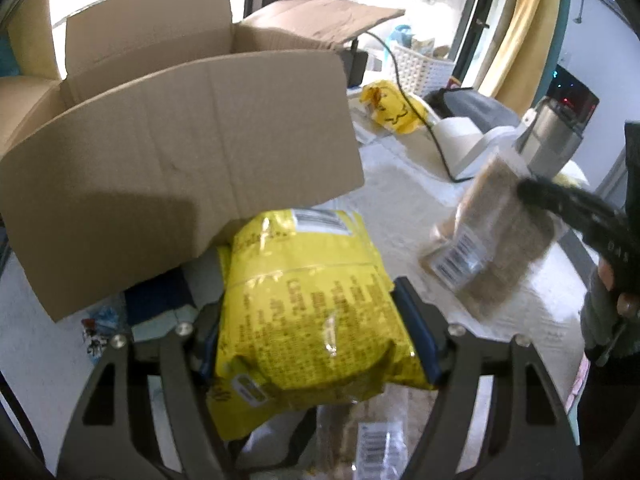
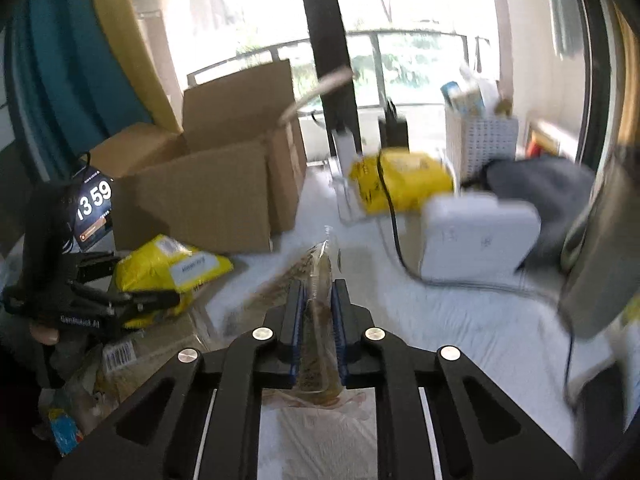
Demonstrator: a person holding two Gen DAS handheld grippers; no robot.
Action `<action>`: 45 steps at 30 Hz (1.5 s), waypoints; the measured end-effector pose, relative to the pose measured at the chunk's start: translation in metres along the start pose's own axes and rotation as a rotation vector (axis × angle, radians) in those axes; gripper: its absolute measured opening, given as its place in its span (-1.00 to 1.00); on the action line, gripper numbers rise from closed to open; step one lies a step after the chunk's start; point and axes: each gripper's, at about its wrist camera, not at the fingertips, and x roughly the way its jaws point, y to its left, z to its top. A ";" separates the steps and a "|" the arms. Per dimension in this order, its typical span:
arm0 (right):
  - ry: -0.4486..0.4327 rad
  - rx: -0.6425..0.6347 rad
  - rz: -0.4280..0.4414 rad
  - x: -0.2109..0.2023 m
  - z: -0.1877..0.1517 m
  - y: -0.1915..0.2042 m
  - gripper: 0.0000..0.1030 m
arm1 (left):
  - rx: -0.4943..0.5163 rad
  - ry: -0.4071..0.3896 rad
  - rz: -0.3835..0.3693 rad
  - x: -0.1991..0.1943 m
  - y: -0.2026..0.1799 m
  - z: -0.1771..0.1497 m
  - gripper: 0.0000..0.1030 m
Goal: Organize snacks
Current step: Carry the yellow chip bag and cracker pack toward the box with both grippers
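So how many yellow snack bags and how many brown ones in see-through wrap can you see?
Yellow snack bags: 2, one held in the left gripper as the near yellow bag, one far yellow bag near the white basket.
Brown see-through packs: 2, the held brown pack in the right gripper, and the low brown pack.
Total: 4

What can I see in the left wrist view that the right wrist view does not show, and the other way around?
Only the left wrist view shows the printed back of the yellow snack bag held in the left gripper, and the barcode on the clear pack of brown snacks.

Only the right wrist view shows the phone screen reading 13 59 and the right gripper shut on that pack, seen edge-on.

Both show the open cardboard box, the second yellow bag behind it, and the white lattice basket.
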 end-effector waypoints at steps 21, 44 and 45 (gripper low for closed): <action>-0.140 -0.191 0.028 -0.030 0.061 0.058 -0.77 | -0.043 -0.112 -0.018 -0.091 0.032 -0.032 0.44; -0.148 -0.305 0.132 0.006 0.099 0.127 -0.77 | -0.160 -0.274 0.142 -0.169 0.099 -0.048 0.44; -0.152 -0.309 0.134 0.006 0.101 0.128 -0.77 | -0.161 -0.283 0.145 -0.170 0.101 -0.045 0.44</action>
